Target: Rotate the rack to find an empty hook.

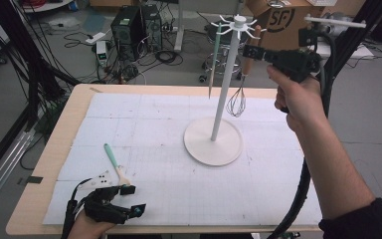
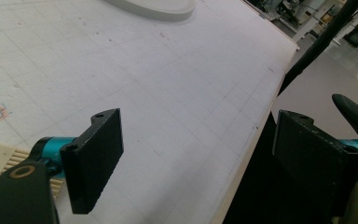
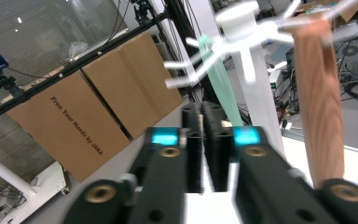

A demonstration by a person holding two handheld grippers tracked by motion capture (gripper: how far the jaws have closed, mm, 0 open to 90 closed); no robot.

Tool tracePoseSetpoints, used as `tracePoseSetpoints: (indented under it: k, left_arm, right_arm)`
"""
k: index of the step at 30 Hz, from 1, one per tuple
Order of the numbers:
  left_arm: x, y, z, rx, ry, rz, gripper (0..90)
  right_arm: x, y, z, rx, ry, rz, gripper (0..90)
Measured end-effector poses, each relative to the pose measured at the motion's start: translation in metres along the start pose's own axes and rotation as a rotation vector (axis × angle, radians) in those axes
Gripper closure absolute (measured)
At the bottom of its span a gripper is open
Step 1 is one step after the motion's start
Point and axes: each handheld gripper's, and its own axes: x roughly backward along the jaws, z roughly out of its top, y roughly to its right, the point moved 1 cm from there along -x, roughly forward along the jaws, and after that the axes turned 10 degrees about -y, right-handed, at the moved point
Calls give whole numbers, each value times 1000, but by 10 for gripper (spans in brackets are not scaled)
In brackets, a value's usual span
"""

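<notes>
1. A pale wooden counter [image 1: 54, 149] with rounded corners carries a large white paper sheet printed with a fine grid [image 1: 169, 189], which covers most of its top.
2. Two black computer towers [image 1: 129, 25] stand on the grey floor beyond the counter, with loose dark cables around them.
3. A white power strip [image 1: 95, 37] lies just left of the towers.
4. A brown cardboard box with black printed letters [image 1: 283, 20] sits at the far right.
5. Two brown cardboard boxes, one printed "Free Your Hands by JAKA" [image 3: 74, 126], stand side by side.

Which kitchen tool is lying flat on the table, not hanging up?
The mint-handled brush near the left gripper. The whisk and the green tool both hang from the white rack.
</notes>
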Motion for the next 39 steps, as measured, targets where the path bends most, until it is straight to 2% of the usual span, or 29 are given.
tracePoseSetpoints:
  k: [2,6,12,18,20,25,29,35,39]
  left_arm:
    - [0,0,0,2,0,8,167]
    - [3,0,1,4,6,16,167]
    - [11,-5,1,10,20,46,167]
    - [16,-12,0,30,37,76,170]
    - [15,-13,-1,15,23,95,171]
    - [15,-11,0,21,28,95,171]
    - [16,-12,0,10,25,125,175]
    - [18,-14,-1,19,26,129,177]
    - [17,-15,-1,10,22,133,178]
  right_arm:
    - [1,4,-8,-6,-10,-9,621]
    - [1,10,-28,-4,-29,-36,403]
    - [0,16,-58,-2,-64,-39,329]
    - [-1,22,-90,-2,-93,-31,319]
    - [-2,24,-100,0,-95,-32,319]
    - [-3,29,-124,2,-100,-25,316]
    - [-4,29,-141,7,-112,-19,310]
    - [-2,26,-160,30,-125,-20,308]
    - [-1,25,-172,35,-131,-18,308]
